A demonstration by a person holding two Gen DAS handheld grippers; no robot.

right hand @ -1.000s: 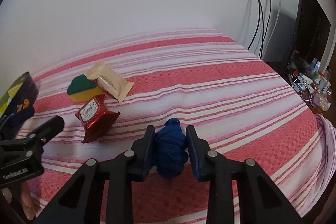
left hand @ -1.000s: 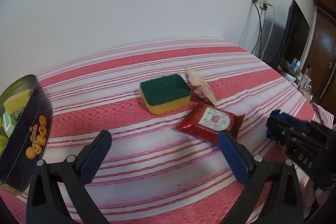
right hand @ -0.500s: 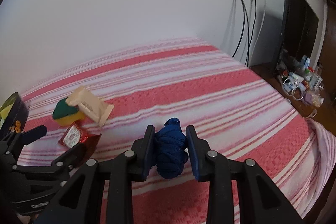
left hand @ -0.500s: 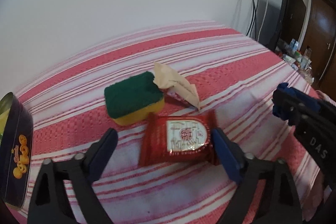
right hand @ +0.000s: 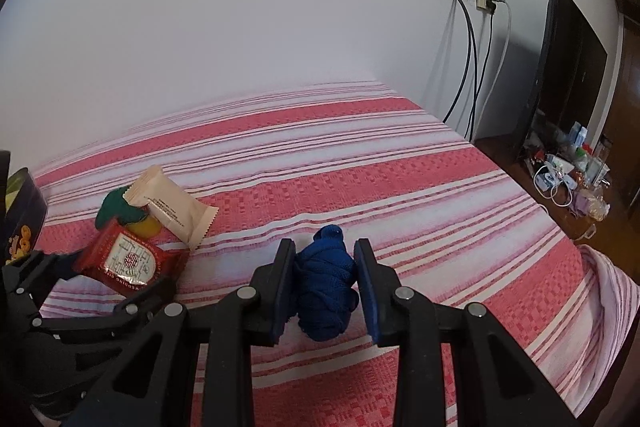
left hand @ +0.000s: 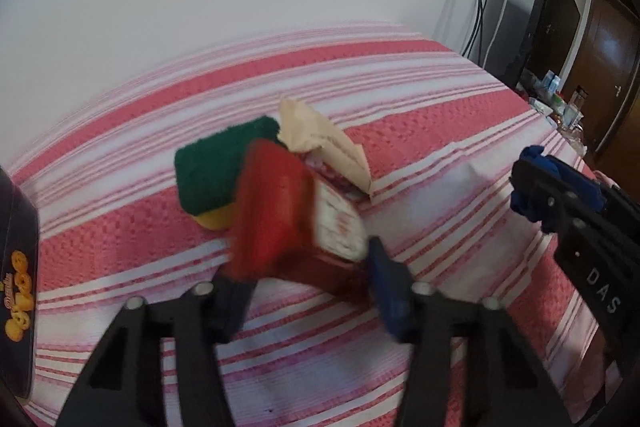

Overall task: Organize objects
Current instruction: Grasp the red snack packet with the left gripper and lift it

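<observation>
red packet (left hand: 296, 215) blurred, hiding sponge (left hand: 212, 163) corner

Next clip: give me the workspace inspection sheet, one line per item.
Surface: red-and-white striped woven cloth, wrinkled near the middle.
Job's things: red foil snack packet, tilted up; green-and-yellow sponge; beige wrapper packet leaning over the sponge; dark blue fabric bundle; dark tin with orange print at far left.
Clutter: small bottles and items on the wooden ledge.
Grippers: left hand-held gripper closed on the red packet; right hand-held gripper clamped on the blue bundle.
Cables: cords hanging from wall sockets.
Surroundings: white wall, black screen.
</observation>
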